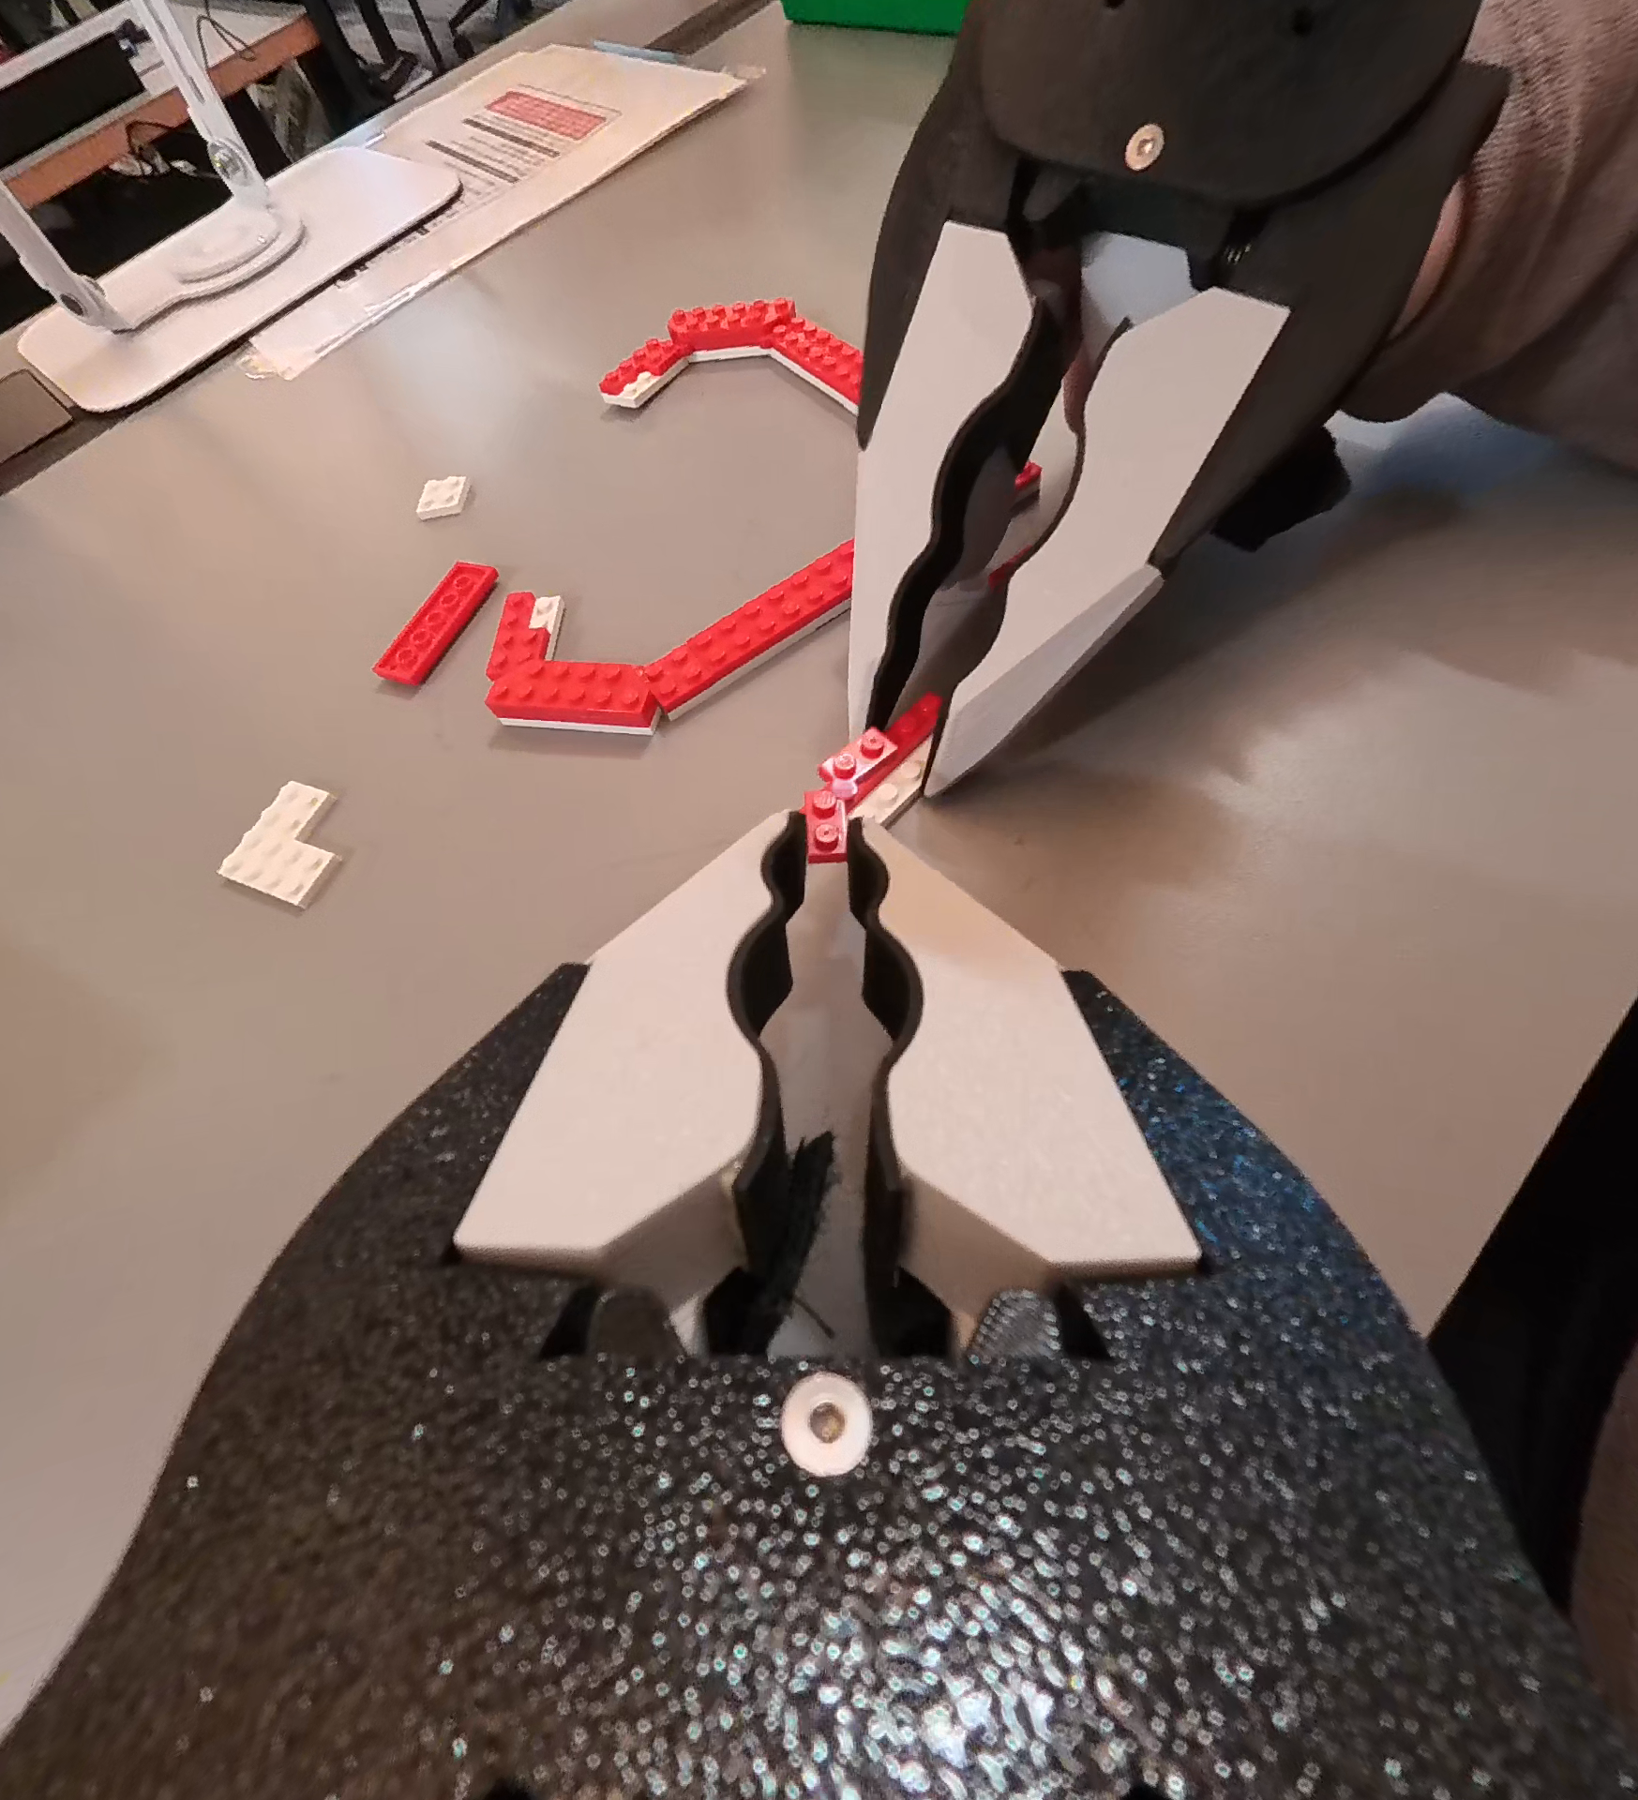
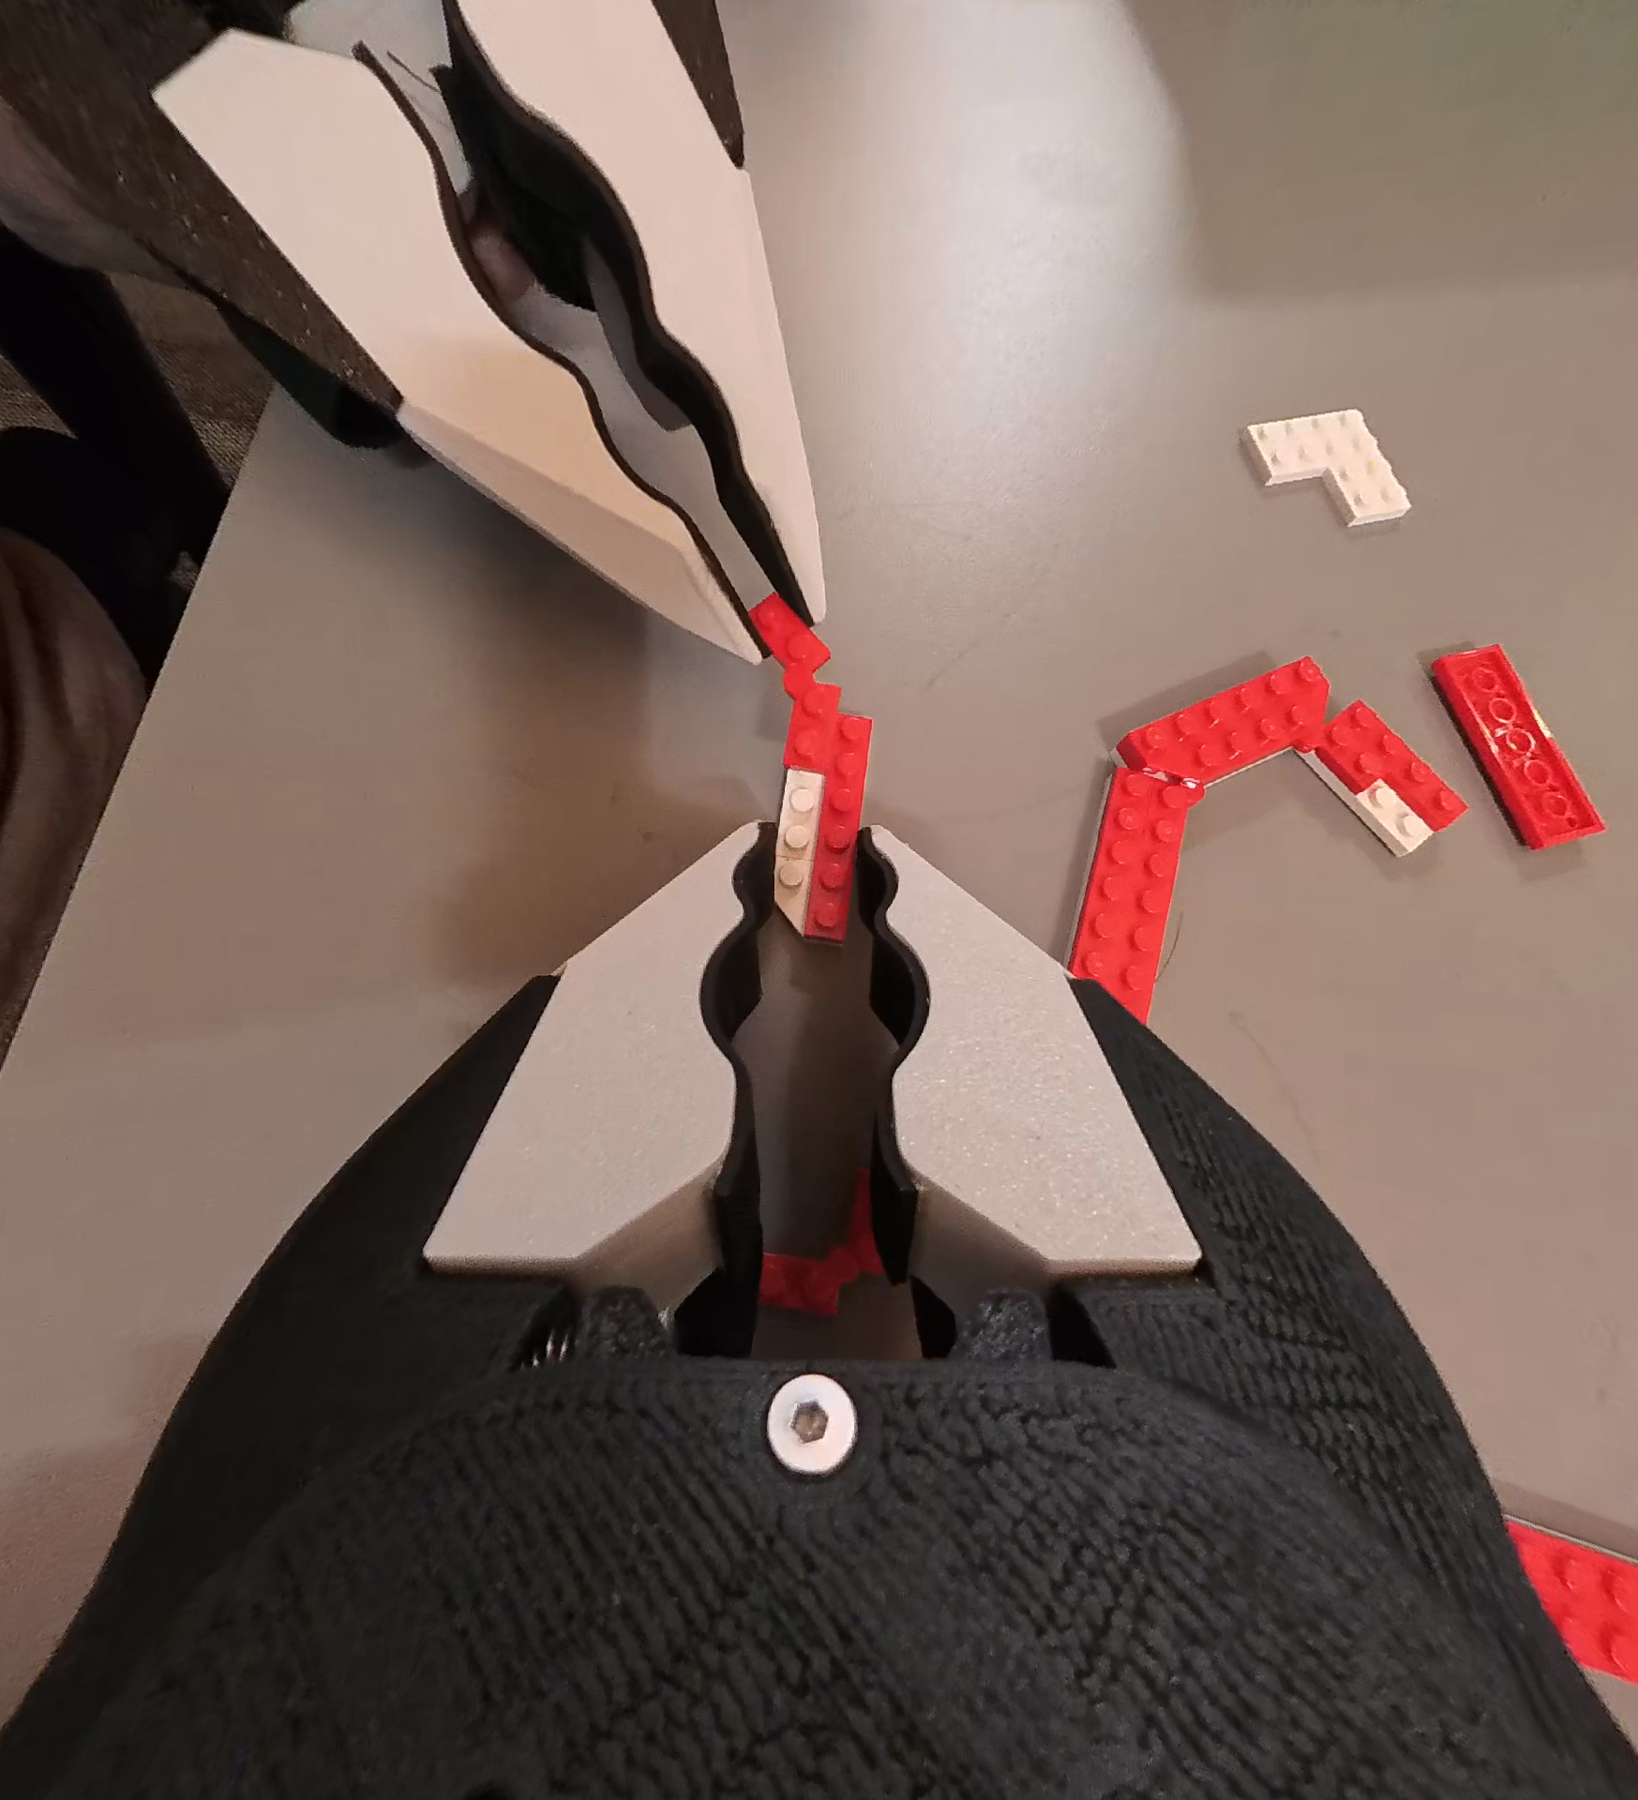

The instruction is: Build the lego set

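Note:
My left gripper point(image 1: 826, 823) is shut on a small red hinge plate point(image 1: 826, 845), seen in the right wrist view point(image 2: 788, 633) between the left gripper's tips point(image 2: 785, 638). My right gripper point(image 2: 817, 833) is shut on a short red-and-white plate piece point(image 2: 834, 779), which also shows in the left wrist view point(image 1: 917, 726) at the right gripper's tips point(image 1: 897, 760). The two pieces meet end to end just above the grey table point(image 1: 1282, 877), and look joined at the hinge. The open ring of red-on-white plates point(image 1: 600, 692) lies behind them.
A loose red plate point(image 1: 435, 623), a small white plate point(image 1: 443, 497) and a white L-shaped plate point(image 1: 281, 845) lie left of the ring. A white stand base point(image 1: 211, 253) and a printed sheet point(image 1: 542, 127) sit farther back. The table edge point(image 2: 211, 545) runs close by. Left and right tips are no more than a few centimetres apart.

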Tool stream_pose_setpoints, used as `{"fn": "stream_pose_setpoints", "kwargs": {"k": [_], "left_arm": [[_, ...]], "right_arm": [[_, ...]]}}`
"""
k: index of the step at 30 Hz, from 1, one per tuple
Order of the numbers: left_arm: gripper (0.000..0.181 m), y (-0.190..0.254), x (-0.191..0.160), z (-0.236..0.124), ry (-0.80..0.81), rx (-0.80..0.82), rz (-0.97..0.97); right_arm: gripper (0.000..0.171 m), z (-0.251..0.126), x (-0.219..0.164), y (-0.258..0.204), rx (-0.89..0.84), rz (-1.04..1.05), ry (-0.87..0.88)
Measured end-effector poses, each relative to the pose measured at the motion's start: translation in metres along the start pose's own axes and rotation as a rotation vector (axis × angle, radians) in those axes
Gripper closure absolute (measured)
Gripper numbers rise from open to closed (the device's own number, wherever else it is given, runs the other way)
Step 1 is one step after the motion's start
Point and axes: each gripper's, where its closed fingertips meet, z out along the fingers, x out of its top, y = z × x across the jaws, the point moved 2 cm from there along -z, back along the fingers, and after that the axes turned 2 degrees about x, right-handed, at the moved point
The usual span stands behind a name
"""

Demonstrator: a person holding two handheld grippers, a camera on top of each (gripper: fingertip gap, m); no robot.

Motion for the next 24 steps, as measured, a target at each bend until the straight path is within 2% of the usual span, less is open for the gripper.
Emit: {"fn": "stream_pose_setpoints", "kwargs": {"k": [24], "left_arm": [[0.175,0.0000,0.0005,-0.0006,0.005,-0.014,-0.014]], "right_arm": [[0.156,0.0008,0.0012,0.0022,-0.023,-0.012,-0.003]]}}
